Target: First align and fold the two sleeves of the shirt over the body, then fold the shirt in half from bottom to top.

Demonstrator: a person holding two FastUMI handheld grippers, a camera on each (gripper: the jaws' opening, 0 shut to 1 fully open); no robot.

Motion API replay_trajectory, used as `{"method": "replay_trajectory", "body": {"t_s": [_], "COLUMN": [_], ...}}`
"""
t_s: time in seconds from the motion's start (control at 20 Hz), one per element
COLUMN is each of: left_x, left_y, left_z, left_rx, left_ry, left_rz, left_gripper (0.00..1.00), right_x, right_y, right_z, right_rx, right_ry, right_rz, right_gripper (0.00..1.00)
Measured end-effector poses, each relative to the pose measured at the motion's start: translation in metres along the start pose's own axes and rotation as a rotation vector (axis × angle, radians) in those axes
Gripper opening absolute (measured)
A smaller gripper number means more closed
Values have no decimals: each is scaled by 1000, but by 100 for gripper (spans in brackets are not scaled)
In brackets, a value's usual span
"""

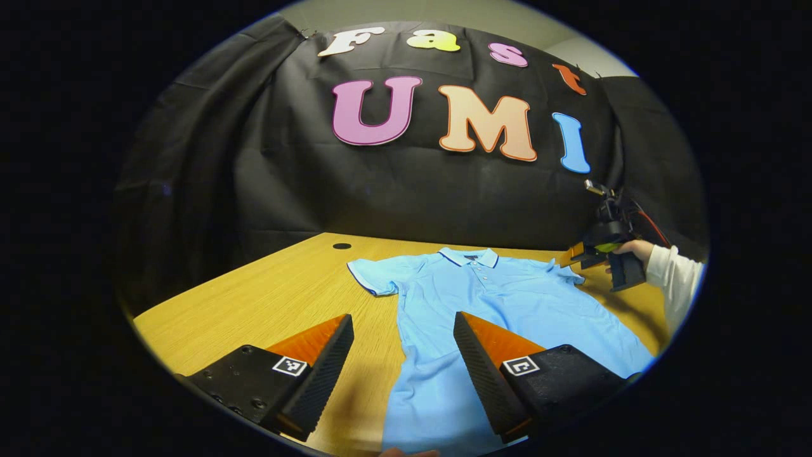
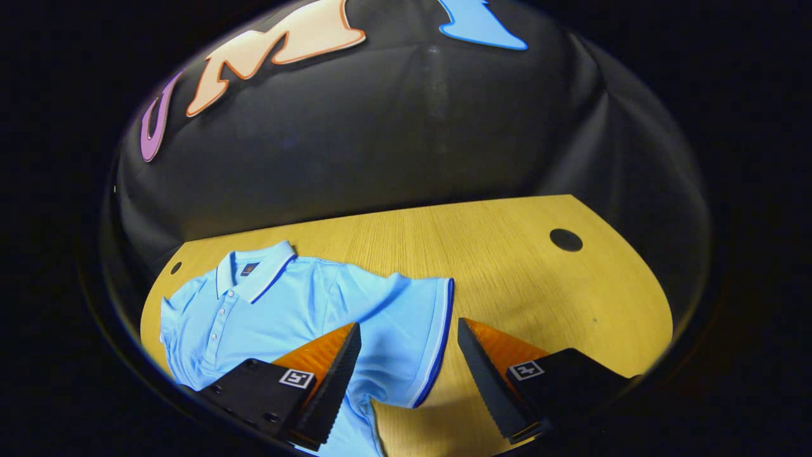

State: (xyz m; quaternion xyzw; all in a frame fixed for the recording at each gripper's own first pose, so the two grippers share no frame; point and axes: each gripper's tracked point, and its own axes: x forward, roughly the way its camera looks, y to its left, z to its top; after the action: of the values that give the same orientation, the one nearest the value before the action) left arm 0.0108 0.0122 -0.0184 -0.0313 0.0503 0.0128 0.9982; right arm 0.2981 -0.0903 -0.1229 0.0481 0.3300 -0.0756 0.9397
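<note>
light blue polo shirt (image 1: 501, 304) lies flat and face up on the wooden worktop (image 1: 266, 304), collar toward the black cloth wall (image 1: 393, 190), both short sleeves spread out to the sides and neither one folded over the body. in the right gripper view the shirt (image 2: 279, 311) shows its buttoned placket and a dark-edged collar, and the near sleeve (image 2: 412, 336), trimmed with a dark band at its cuff, lies flat on the worktop (image 2: 539, 285)

left tongs (image 1: 403, 355) hover over the lower part of the shirt, jaws wide apart, gripping nothing; one finger is over bare wood just beside the shirt's edge and the other over the blue cloth

right tongs (image 2: 406, 365) are also wide apart and empty, poised above the cuff of that sleeve, which shows between the two fingers. in the left gripper view the right tongs (image 1: 580, 254) show farther off by the shirt's far sleeve, held by a hand (image 1: 631, 251) in a white sleeve (image 1: 675, 279)

round dark holes (image 2: 566, 240) are set in the worktop near the wall
</note>
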Motion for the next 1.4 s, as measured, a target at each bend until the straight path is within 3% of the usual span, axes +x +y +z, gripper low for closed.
{"method": "replay_trajectory", "body": {"t_s": [0.25, 0.3, 0.55, 0.7, 0.8, 1.05, 1.2, 1.4], "left_x": [1, 1, 1, 1, 0, -1, 0, -2], "left_y": [-4, -3, -5, -7, -7, -8, -7, -7], "left_z": [-4, -4, -4, -4, -4, -4, -5, -2], "left_rx": [25, 27, 37, 58, 69, 78, 76, 79], "left_ry": [19, 22, 22, 19, 18, 14, 16, 6], "left_rz": [-6, -5, -6, -7, -5, -6, -3, -5], "left_gripper": [95, 96, 95, 95, 95, 95, 96, 96], "right_x": [10, 12, 13, 12, 12, -7, -35, -56], "right_y": [-6, -7, -11, -7, -5, 14, 59, 116], "right_z": [-4, -5, -4, -4, -3, 22, 41, 18], "right_rx": [24, 15, -68, -114, -139, -114, -129, -161], "right_ry": [8, 2, -28, -46, -56, -119, -199, -180], "right_rz": [0, -6, -26, -32, -39, 0, 131, 281], "right_gripper": [87, 72, 43, 16, 9, 9, 9, 9]}}
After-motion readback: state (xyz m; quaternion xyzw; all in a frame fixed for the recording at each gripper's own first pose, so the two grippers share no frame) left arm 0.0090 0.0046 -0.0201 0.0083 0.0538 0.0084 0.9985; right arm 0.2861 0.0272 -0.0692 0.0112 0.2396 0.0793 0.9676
